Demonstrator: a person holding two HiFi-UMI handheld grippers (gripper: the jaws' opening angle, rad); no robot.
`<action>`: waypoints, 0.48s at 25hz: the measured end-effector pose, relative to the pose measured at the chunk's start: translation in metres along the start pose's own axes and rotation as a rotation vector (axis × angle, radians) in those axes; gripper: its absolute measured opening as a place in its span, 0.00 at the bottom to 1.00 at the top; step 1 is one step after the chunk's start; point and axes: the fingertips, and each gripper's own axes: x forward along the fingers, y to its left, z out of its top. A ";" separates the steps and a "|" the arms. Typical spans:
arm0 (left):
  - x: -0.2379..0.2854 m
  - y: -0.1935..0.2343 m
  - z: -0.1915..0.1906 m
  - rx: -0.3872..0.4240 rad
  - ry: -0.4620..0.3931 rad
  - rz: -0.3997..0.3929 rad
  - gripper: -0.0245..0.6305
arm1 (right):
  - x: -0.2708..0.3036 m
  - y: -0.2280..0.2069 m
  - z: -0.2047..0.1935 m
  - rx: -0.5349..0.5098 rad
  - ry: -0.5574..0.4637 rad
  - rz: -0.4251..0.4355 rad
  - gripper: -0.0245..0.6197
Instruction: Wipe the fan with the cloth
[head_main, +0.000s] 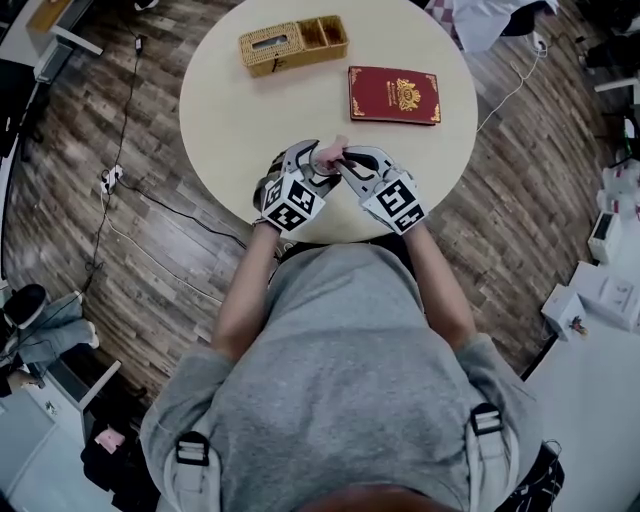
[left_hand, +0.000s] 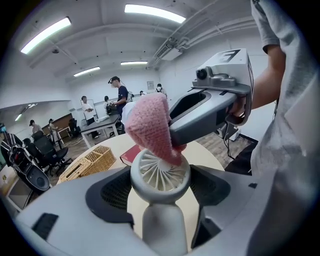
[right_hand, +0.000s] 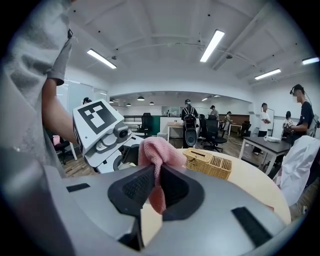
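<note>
My left gripper is shut on a small white handheld fan, its round grille facing the camera and its handle pointing down between the jaws. My right gripper is shut on a pink knitted cloth. The pink cloth rests against the top of the fan's grille. In the head view both grippers meet above the near edge of the round table, left gripper and right gripper, with the cloth between them.
On the cream round table lie a wicker tray with a tissue box at the far side and a red book to the right. Cables run over the wooden floor. People stand at desks in the background.
</note>
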 end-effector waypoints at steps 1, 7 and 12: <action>0.001 -0.001 0.002 0.009 0.002 -0.004 0.60 | 0.000 0.001 0.002 -0.003 -0.002 0.003 0.10; 0.003 -0.014 0.010 0.043 0.007 -0.026 0.60 | 0.009 0.018 0.005 -0.037 0.010 0.047 0.10; 0.002 -0.013 0.013 0.056 0.009 -0.016 0.60 | 0.010 0.027 0.006 -0.041 0.019 0.085 0.10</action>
